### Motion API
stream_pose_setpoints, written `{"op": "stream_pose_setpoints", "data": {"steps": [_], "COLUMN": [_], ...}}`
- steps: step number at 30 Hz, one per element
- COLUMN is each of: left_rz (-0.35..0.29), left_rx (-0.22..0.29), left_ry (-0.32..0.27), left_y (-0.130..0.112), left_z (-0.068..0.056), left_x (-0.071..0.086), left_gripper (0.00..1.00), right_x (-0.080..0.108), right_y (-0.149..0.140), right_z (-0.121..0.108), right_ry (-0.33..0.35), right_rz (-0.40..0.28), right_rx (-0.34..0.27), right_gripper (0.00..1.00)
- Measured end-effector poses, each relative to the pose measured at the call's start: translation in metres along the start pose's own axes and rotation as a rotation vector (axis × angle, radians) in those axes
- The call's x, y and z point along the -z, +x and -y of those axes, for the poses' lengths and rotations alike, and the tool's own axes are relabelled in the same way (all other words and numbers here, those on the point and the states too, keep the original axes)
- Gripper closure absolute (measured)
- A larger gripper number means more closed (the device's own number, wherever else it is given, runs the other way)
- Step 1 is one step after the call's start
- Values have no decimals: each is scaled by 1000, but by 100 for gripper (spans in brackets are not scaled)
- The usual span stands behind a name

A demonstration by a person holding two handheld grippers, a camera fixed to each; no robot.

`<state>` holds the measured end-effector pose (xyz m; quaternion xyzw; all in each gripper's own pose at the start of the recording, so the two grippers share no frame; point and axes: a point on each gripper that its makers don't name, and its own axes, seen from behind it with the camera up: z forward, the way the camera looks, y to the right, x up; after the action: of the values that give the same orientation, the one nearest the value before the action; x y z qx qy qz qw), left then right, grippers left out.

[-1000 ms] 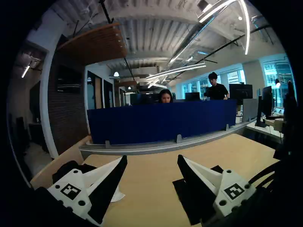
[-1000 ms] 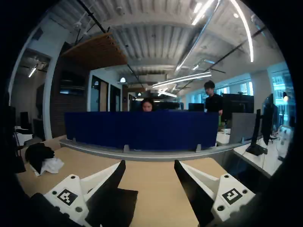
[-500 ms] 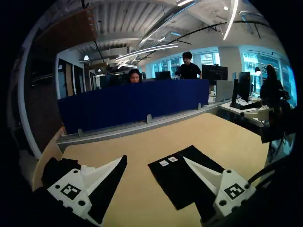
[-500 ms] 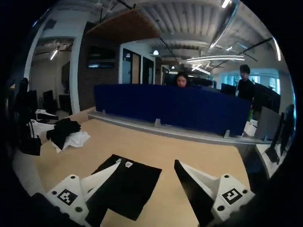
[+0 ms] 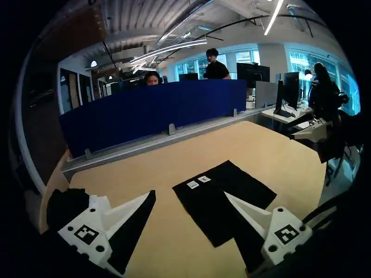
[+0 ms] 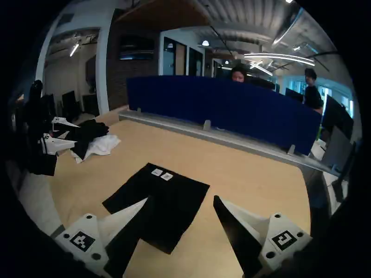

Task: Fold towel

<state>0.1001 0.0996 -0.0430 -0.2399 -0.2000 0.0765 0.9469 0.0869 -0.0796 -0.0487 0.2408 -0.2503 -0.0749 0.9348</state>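
Both claws have tipped downward over the last second. We now see the table surface where earlier we saw mostly ceiling and the far side of the room, and the towel has come fully into view between the fingers.

**Claw state.** The left claw point(image 5: 189, 193) is wide open and holds nothing. The right claw point(image 6: 181, 199) is likewise wide open and empty. We judge that both hang above the light wooden table point(image 5: 278, 157), clear of the cloth.

**Task progress.** We judge the fold has not begun. The flat black rectangular towel point(image 5: 222, 199) lies spread on the table, with no edge lifted and no corner gripped. What remains is to take hold of an edge, carry it across, lay it down and smooth it.

**Towel location.** The towel sits near the middle of the table, directly ahead of both claws. In the right gripper view the towel point(image 6: 162, 208) runs diagonally, and its near edge is partly hidden behind the fingers.

**Towel appearance.**
- Uniformly black, with no wrinkles that we can make out.
- Two small white labels point(image 5: 198, 181) lie side by side near its far edge.
- We cannot tell whether it is one layer or several.

A heap of black and white cloth point(image 6: 92, 139) lies well apart, at the table's left end.
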Motion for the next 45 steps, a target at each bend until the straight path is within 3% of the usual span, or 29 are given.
{"op": "stream_pose_setpoints", "data": {"steps": [14,26,45], "left_rz": [108,202,357], "left_rx": [-52,-57,-69], "left_ry": [-61,-115,-193], "left_y": [-63,-121,-198], "left_z": [-26,-48,-71], "left_x": [-26,-49,-72], "left_gripper": [1,1,1], "right_x": [-26,-52,-74], "right_y": [-61,-117,-193], "right_z": [19,23,29], "right_ry": [77,99,114], "right_rz": [101,173,286], "right_rx": [78,69,83], "right_gripper": [0,0,0]}}
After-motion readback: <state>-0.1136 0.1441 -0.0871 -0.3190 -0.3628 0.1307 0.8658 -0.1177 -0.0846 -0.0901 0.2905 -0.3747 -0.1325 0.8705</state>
